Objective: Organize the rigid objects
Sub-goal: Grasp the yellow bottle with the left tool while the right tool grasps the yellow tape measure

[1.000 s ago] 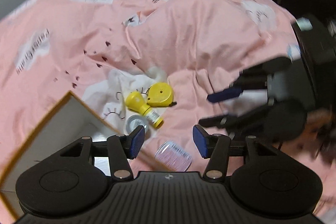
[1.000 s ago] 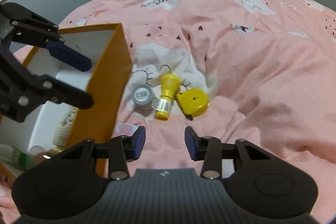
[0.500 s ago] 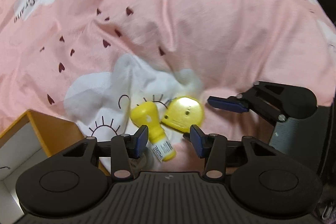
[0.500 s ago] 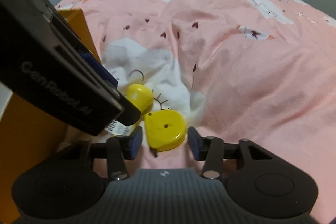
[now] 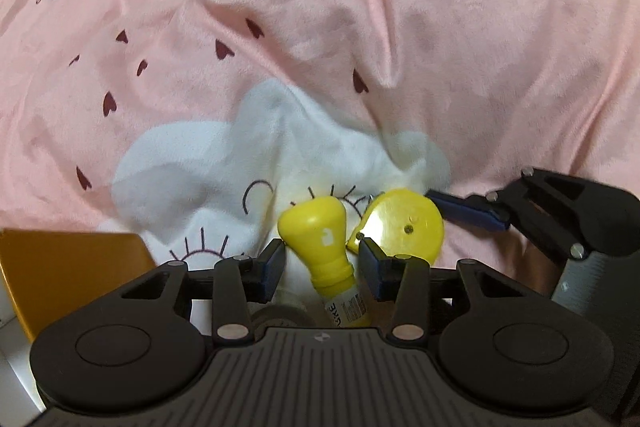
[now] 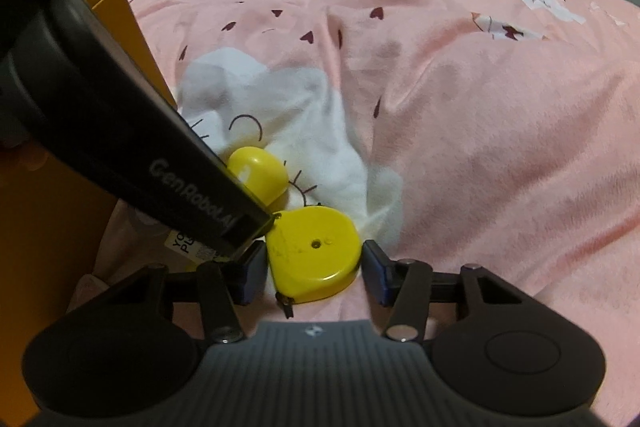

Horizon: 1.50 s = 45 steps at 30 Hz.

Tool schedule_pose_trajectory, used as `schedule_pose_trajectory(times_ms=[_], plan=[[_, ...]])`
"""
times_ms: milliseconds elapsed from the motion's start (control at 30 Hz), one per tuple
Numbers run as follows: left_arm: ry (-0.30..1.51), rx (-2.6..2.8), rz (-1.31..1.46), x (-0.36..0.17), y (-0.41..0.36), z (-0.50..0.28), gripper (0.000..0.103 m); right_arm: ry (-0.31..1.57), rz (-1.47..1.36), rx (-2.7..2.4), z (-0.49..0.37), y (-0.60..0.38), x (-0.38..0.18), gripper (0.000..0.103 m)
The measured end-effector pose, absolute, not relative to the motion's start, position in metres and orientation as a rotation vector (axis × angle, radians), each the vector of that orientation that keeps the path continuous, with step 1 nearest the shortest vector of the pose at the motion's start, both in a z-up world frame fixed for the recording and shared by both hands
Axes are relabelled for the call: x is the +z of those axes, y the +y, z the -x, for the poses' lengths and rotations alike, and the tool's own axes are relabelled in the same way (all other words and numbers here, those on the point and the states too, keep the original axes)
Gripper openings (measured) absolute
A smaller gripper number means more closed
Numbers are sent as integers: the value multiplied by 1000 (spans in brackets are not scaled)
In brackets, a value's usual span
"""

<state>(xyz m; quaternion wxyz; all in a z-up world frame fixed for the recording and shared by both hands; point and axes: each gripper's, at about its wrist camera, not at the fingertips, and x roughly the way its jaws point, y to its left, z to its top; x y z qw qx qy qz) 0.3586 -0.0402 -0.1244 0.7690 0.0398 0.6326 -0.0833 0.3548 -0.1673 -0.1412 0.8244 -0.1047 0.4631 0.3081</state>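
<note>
A yellow bottle point(image 5: 320, 239) with a bulb-shaped cap and a white label lies on the pink bedcover point(image 5: 440, 47). My left gripper point(image 5: 322, 269) points down over it. Its jaws are closing with the bottle's neck between them, and a thin gap shows at each pad. Right beside the bottle lies a flat yellow tape measure point(image 6: 314, 247). My right gripper point(image 6: 314, 271) straddles the tape measure, open, its pads close to the two sides. The left gripper's black body point(image 6: 160, 163) hides most of the bottle in the right wrist view.
An orange box point(image 5: 68, 267) with a white inside stands just left of the objects and shows again as an orange box wall point(image 6: 120, 27). A grey round lid point(image 5: 276, 317) peeks out under the left gripper. The wrinkled bedcover stretches away beyond.
Both grippers have come down onto the yellow objects. The left jaws have narrowed around the bottle. The right gripper now has the tape measure between its pads.
</note>
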Motion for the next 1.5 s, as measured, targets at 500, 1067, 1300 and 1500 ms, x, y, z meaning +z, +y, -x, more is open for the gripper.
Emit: schedule_pose_trajectory(times_ms=[500,1067,1300,1500], plan=[[1328,-216,-105,-131,-57,-356,38,1008,154,643,-358,-179,-144,52],[1161,-358,57,-80,-30,-312,36,960,117,570,-326,-196,-112,51],[1075,-402,96,-41,-15,-282,36,870,47,545,-297,-206,-85,51],[993,-429,97,-1,-3,-251,35,819,16,566,-274,-200,-51,51]])
